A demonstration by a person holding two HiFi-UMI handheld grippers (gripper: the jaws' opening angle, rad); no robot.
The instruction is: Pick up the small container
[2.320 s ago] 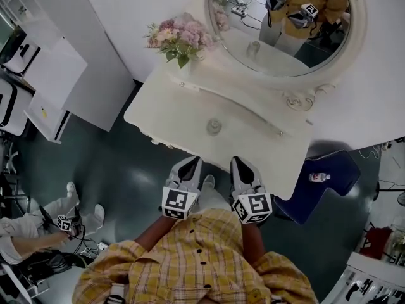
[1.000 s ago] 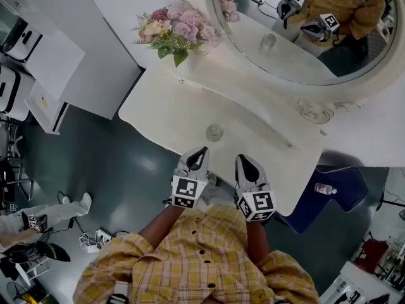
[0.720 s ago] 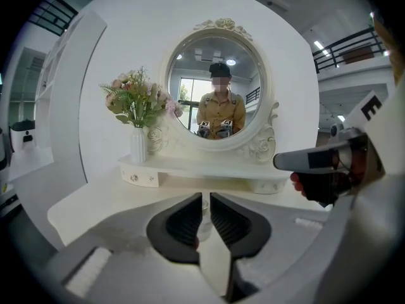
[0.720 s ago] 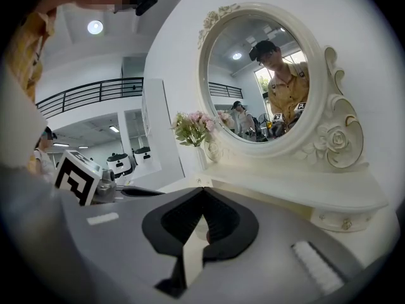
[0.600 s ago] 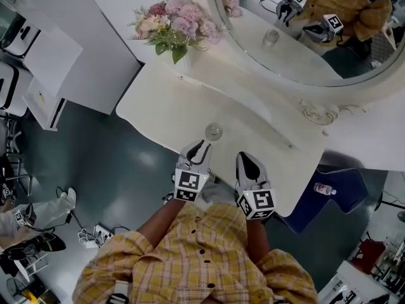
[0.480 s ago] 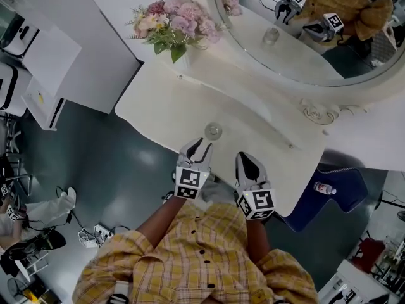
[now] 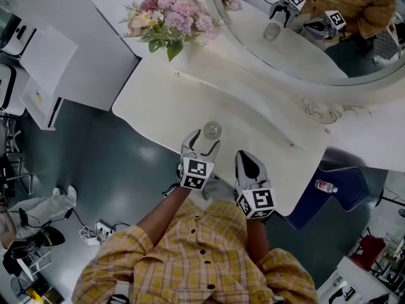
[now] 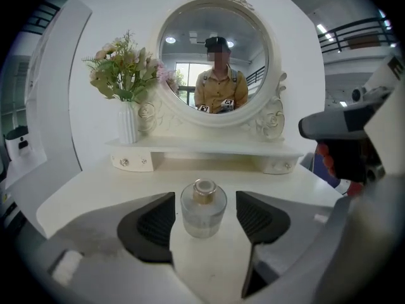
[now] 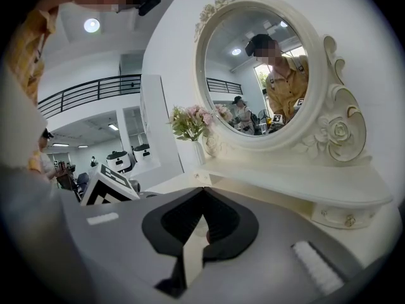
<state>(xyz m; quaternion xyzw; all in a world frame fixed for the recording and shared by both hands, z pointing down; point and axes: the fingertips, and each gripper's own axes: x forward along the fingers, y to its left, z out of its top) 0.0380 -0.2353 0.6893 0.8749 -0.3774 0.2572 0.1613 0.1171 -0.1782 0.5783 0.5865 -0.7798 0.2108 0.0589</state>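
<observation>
Left gripper (image 7: 205,139), jaws just opened, straddles small container (image 8: 203,206); only its view shows gaps.

The cream worktop (image 7: 158,103) carries a small glass container (image 7: 212,130) near its front edge. A flower vase (image 7: 166,27) and a round mirror (image 7: 297,49) stand behind.

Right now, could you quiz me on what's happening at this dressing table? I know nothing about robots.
1. True or false: the left gripper already clamps the small glass bottle.
2. What stands on the dressing table beside the round mirror? A) vase of flowers B) lamp C) clock
3. Fill in: the right gripper has its jaws ____.
Key: 1 false: its jaws have just been opening, and the bottle stands between them untouched. 2 A. 3 shut.
</observation>
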